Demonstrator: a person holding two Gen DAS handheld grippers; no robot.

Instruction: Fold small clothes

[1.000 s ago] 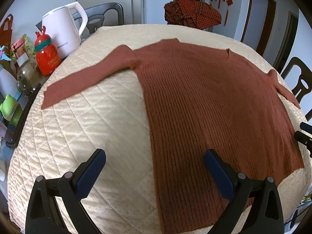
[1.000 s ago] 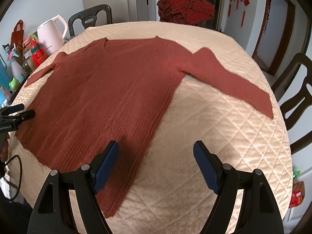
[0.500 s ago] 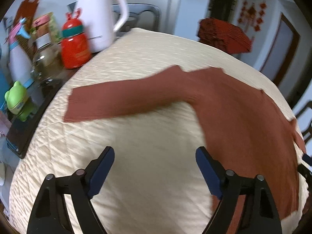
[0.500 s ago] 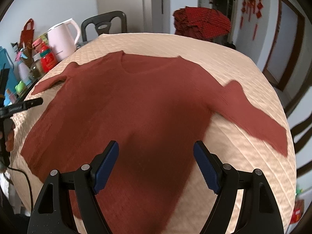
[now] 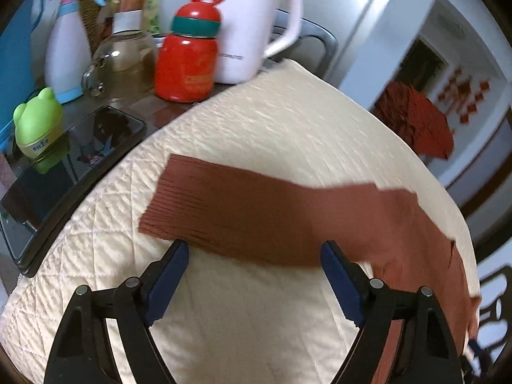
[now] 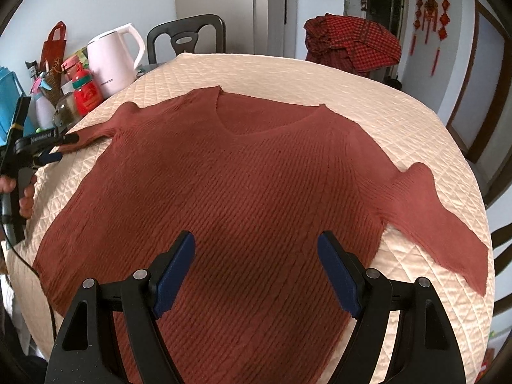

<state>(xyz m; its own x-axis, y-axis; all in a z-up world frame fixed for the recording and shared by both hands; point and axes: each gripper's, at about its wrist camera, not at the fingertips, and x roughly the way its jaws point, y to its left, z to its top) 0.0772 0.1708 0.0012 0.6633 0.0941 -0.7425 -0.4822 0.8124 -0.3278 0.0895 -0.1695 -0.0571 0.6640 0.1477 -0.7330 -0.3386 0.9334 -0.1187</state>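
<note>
Rust sweater (image 6: 243, 192) spread flat on quilted bench (image 6: 368, 102). Left hand-held gripper (image 5: 252, 275) wide, empty, by sleeve cuff (image 5: 179, 201); right hand-held gripper (image 6: 256, 268) wide, empty, above hem. Kettle (image 5: 246, 28) lettering unreadable.

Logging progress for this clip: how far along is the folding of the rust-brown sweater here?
Done: the rust-brown ribbed knit sweater lies spread flat on the cream quilted table cover, both sleeves out.

In hand: nothing is gripped. The left gripper, jaws just narrowed yet open, hovers by the cuff of the sweater's left sleeve. The right gripper is open above the sweater's body.

Left: every fold; none shows yet.
</note>
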